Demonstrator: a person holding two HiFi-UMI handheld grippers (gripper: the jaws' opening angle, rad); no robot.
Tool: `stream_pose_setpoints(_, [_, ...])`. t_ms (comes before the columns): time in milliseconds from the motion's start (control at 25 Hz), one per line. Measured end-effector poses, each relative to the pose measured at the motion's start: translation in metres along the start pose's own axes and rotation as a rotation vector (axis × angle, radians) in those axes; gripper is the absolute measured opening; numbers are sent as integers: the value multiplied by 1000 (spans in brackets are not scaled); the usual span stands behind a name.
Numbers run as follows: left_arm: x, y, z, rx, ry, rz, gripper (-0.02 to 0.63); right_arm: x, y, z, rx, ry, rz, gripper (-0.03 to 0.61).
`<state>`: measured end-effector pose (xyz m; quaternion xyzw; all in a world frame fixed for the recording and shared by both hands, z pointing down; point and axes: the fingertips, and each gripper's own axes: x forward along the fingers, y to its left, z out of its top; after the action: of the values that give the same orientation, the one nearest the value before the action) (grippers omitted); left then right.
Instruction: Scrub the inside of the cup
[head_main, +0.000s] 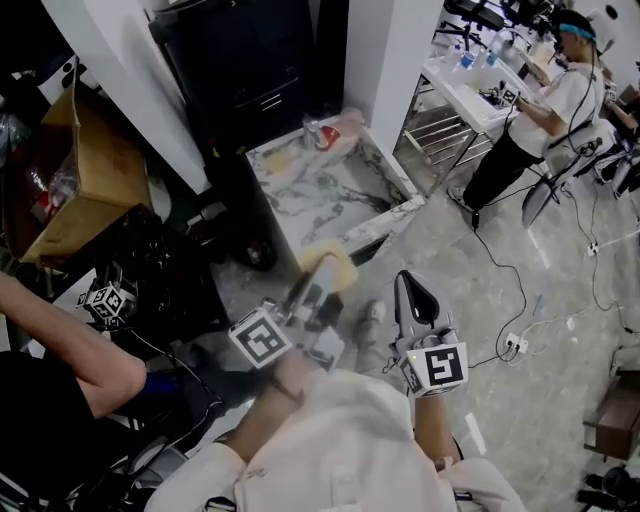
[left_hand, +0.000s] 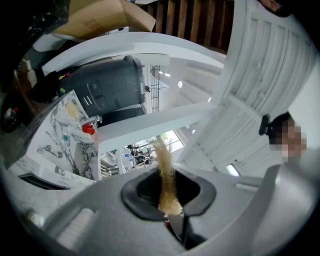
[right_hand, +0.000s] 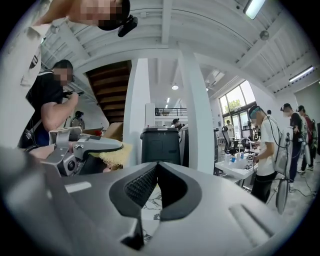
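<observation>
Got the left gripper (head_main: 318, 292) clamped on a yellow scrubber (head_main: 330, 268), just short of the marble table (head_main: 330, 195), probably staged for scrubbing. Got the right gripper (head_main: 412, 292) pinched closed, empty. Can't spot the cup.

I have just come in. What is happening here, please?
A person holds a gripper in each hand, a little way from a marble table. The left gripper is shut on a yellow sponge and holds it up in the air. The right gripper is shut and empty. Scrubbing is not under way: the sponge touches nothing, and I cannot make out a cup. Other people work nearby.
</observation>
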<state>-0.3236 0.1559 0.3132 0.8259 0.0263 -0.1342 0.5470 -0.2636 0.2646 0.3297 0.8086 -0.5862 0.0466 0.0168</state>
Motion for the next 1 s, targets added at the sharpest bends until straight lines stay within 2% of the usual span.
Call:
stream_pose_setpoints(160, [33, 14, 5, 55, -4, 21, 23, 26, -30, -3, 11, -1, 24, -2])
stream_pose_setpoints(640, [154, 52, 6, 5, -105, 95, 23, 98, -149, 5, 35, 34, 122, -2])
stream_pose_setpoints(1000, [219, 59, -9, 20, -162, 129, 23, 127, -214, 12, 58, 28, 206, -2])
